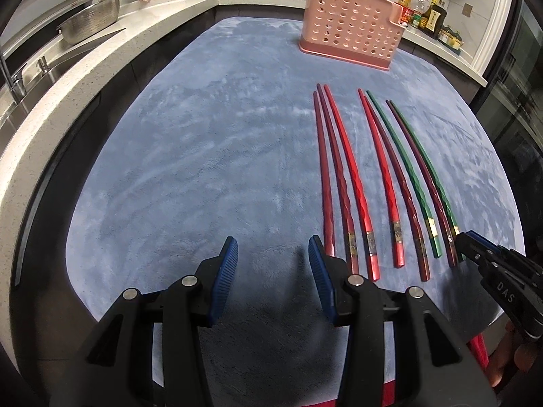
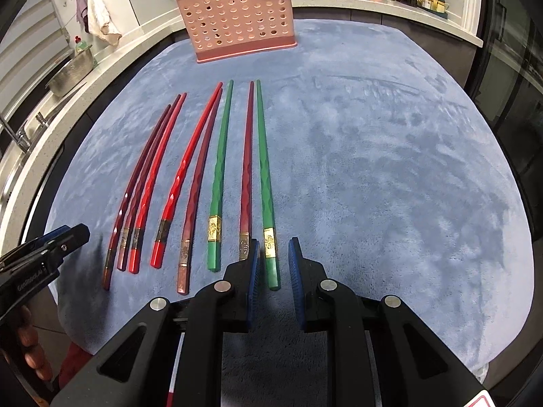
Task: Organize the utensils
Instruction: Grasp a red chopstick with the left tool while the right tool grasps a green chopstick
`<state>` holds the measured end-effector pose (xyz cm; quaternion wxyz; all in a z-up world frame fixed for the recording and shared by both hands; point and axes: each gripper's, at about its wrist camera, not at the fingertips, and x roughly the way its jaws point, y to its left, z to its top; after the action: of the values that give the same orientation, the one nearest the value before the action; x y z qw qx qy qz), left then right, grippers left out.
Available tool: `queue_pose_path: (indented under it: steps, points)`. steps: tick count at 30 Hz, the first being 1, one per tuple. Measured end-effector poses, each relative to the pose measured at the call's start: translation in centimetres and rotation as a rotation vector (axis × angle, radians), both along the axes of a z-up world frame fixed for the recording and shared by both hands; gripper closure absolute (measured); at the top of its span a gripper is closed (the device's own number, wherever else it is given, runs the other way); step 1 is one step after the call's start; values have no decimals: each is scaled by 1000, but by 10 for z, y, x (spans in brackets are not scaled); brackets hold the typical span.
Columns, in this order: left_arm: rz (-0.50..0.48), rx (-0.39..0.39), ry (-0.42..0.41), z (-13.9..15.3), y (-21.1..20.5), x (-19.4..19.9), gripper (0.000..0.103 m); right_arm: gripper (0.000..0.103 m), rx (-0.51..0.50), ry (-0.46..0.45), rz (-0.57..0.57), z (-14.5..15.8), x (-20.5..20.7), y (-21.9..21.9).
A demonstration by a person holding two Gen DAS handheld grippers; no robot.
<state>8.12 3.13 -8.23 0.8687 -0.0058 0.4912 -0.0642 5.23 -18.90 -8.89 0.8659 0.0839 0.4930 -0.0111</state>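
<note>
Eight long faceted chopsticks [image 2: 190,183], dark red, bright red and green with gold bands, lie side by side on the blue plush-covered bench [image 2: 390,169], centre-left in the right wrist view. The left gripper [image 1: 273,261] hovers with jaws wide apart. The right gripper [image 2: 274,264], jaws apart, straddles the rightmost green chopstick [image 2: 264,176]. A pink perforated plastic utensil holder [image 2: 237,17] stands upper centre; only this view shows something pale inside it.
</note>
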Motion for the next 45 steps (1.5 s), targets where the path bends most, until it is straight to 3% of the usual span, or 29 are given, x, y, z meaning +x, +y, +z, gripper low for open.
queue_pose_path:
  steps: [17,33,42,45]
  points:
    - [-52,-3,35,-7,-14,-7,62,95,4,9,2,-6,3,-3]
    - [-54,-33,80,-17,-16,-6,57,95,13,12,-8,-5,-3,-3]
    - [-49,-22,80,-20,-18,-5,58,95,13,11,-9,-5,-3,-3]
    - [-56,-14,73,-20,-19,-7,65,95,13,12,-8,-5,-3,-3]
